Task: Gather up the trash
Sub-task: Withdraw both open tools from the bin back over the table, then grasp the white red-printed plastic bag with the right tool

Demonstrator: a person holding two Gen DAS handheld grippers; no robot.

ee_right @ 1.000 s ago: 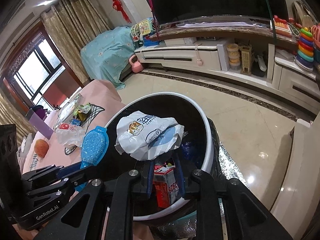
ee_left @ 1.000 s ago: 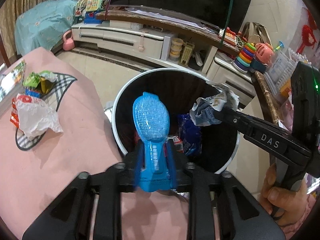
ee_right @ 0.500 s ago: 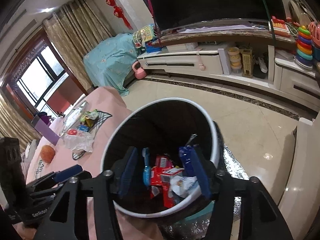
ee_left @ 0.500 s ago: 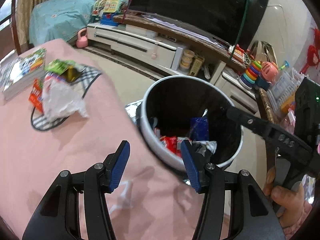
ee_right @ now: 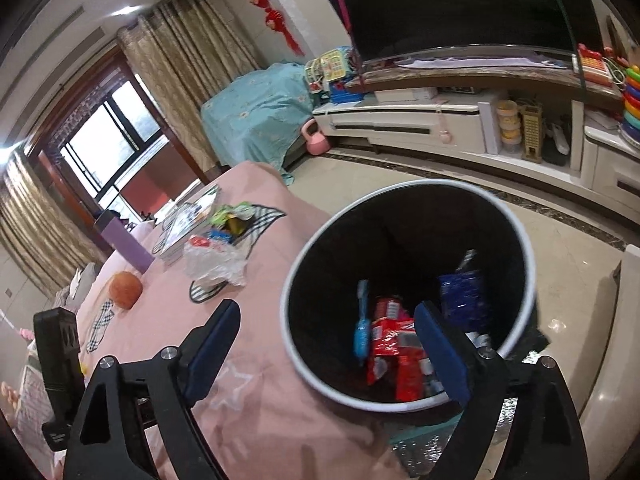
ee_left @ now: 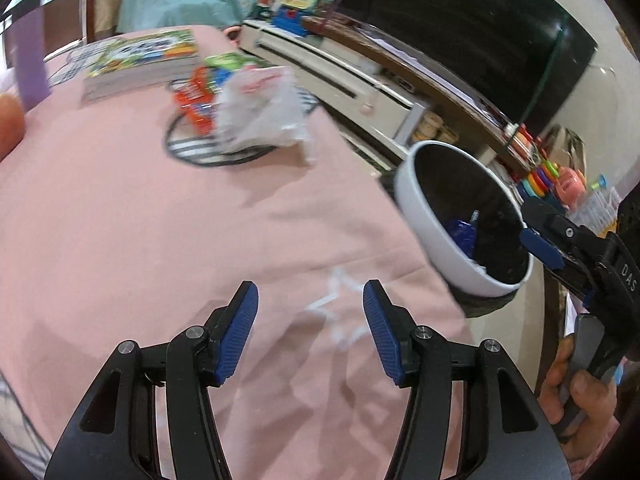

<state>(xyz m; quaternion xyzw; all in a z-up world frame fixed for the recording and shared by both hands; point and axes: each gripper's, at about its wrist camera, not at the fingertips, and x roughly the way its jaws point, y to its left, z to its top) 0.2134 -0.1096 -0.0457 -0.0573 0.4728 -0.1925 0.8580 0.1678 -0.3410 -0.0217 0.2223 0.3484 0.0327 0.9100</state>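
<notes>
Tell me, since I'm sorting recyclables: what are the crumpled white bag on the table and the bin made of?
The crumpled translucent white bag looks like thin plastic film: creased, glossy, see-through. The round white-rimmed waste bin seems smooth moulded plastic, lined with what looks like a black bag; metal cannot be ruled out.

Home living room: television (ee_right: 460, 4), curtains (ee_right: 188, 44)

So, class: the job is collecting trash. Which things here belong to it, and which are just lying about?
Belongs to the job:
bin
clear plastic bag
red wrapper
green wrapper
left claw, open
right claw, open

Just lying about:
book
orange ball
kettlebell
television
</notes>
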